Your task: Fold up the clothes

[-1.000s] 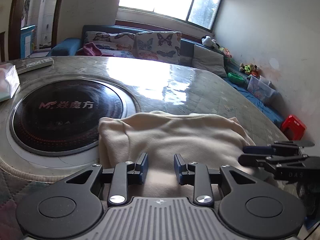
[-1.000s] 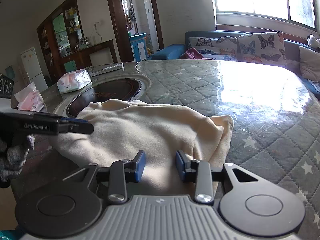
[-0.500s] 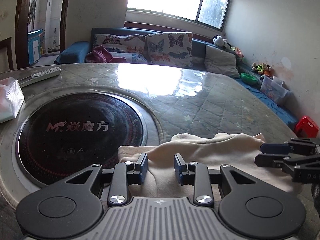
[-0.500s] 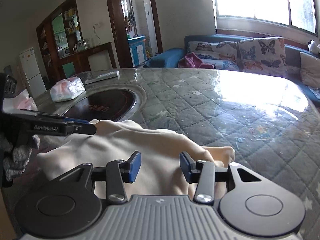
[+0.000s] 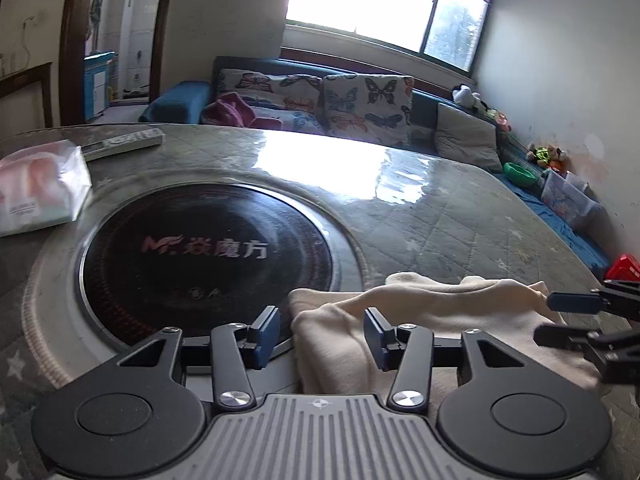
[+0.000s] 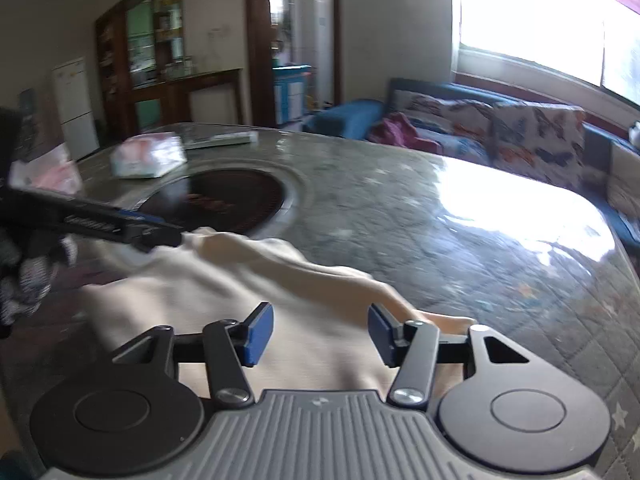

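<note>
The cream garment (image 5: 420, 320) lies bunched on the near part of the counter (image 5: 460, 220), its far edge folded into soft ridges and one corner reaching the rim of the round black cooktop (image 5: 208, 256) set into the counter top. In the right wrist view the same garment (image 6: 256, 292) spreads from the cooktop's near edge toward the camera, with a rumpled fold running across it. The left gripper (image 5: 322, 330) hovers over the garment's left edge, its blue-padded jaws standing apart after having just been opening; cloth lies below and between them, but the pads do not press on it. The right gripper (image 6: 320, 334) sits over the garment's near right part, its jaws likewise apart and just opened wider, with the fabric beneath them and not clamped. Each gripper shows at the edge of the other's view: the right one at the far right of the left wrist view, the left one as a blurred dark bar at the left of the right wrist view, carried by a gloved hand (image 6: 28, 276). A tissue pack (image 5: 40, 188) rests on the counter left of the cooktop, with a remote control (image 5: 124, 144) just behind it. Beyond the counter stands a sofa with butterfly cushions (image 5: 332, 100) under a bright window (image 5: 384, 4).
</note>
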{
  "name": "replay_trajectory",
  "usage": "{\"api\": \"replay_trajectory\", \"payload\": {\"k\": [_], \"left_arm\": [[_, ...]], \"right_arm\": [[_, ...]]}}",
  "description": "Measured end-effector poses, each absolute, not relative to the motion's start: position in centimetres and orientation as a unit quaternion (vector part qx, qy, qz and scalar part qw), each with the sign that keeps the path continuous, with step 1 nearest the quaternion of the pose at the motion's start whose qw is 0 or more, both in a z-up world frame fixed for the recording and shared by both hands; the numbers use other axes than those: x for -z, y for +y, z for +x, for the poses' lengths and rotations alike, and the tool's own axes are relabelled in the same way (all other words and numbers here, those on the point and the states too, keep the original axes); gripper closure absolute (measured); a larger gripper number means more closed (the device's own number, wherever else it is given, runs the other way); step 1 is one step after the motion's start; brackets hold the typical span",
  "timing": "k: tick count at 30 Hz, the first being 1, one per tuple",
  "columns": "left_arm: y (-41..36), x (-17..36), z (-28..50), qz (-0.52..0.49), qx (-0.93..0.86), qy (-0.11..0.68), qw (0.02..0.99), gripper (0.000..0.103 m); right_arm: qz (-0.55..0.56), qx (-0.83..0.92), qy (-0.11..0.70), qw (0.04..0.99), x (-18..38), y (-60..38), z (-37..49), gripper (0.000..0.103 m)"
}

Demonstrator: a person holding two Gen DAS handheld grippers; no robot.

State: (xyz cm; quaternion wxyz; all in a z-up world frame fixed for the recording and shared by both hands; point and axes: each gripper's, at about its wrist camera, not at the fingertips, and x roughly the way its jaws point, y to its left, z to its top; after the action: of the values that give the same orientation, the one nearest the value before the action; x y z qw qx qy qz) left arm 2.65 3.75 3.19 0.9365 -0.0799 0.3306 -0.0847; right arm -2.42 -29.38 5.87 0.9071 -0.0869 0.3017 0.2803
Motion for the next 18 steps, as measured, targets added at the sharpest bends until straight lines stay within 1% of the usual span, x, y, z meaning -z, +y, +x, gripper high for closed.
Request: {"api": "replay_trajectory", "payload": {"k": [1,3,4,5,8,9,10,12,14,15,16,17,18], "left_arm": [[4.0,-3.2,2.4,-0.084,0.08,0.331,0.936,0.046],[4.6,-3.3,1.8,-0.091,0.073,0.33,0.937,0.037],[4.7,-3.4,1.5,-0.093,0.071,0.33,0.937,0.034],[4.8,-3.4,1.3,-0.094,0.068,0.33,0.937,0.03],[4.9,-3.6,0.5,-0.092,0.065,0.328,0.938,0.026],[4.9,-3.6,0.3,-0.092,0.064,0.328,0.938,0.021],[5.0,-3.6,0.1,-0.091,0.061,0.327,0.939,0.018],[5.2,-3.6,-0.4,-0.095,0.055,0.325,0.939,0.011],[5.6,-3.5,-0.6,-0.106,0.048,0.327,0.938,0.007],[5.8,-3.5,-0.7,-0.112,0.043,0.327,0.937,0.007],[5.8,-3.5,-0.9,-0.111,0.042,0.327,0.937,0.007],[5.7,-3.5,-1.1,-0.108,0.042,0.327,0.938,0.007],[5.6,-3.5,-1.3,-0.105,0.041,0.326,0.939,0.007]], "right_arm": [[-0.094,-0.29,0.298,0.904,-6.0,-28.9,-3.0,0.045],[-0.106,-0.306,0.294,0.899,-6.1,-27.8,-3.8,0.038],[-0.112,-0.314,0.291,0.897,-6.1,-27.2,-4.2,0.029],[-0.119,-0.323,0.288,0.894,-6.1,-26.6,-4.6,0.025],[-0.145,-0.341,0.281,0.885,-5.8,-24.6,-5.9,0.023],[-0.155,-0.345,0.28,0.882,-5.5,-23.8,-6.4,0.023],[-0.158,-0.348,0.28,0.881,-5.3,-23.5,-6.7,0.022],[-0.161,-0.354,0.281,0.877,-4.8,-22.6,-7.3,0.016],[-0.158,-0.348,0.276,0.882,-4.5,-22.1,-7.7,0.015],[-0.157,-0.339,0.273,0.886,-4.4,-21.9,-7.7,0.013],[-0.157,-0.328,0.269,0.892,-4.3,-21.7,-7.6,0.005],[-0.157,-0.315,0.265,0.898,-4.2,-21.4,-7.4,0.001],[-0.157,-0.303,0.263,0.903,-4.1,-21.2,-7.3,0.001]]}}
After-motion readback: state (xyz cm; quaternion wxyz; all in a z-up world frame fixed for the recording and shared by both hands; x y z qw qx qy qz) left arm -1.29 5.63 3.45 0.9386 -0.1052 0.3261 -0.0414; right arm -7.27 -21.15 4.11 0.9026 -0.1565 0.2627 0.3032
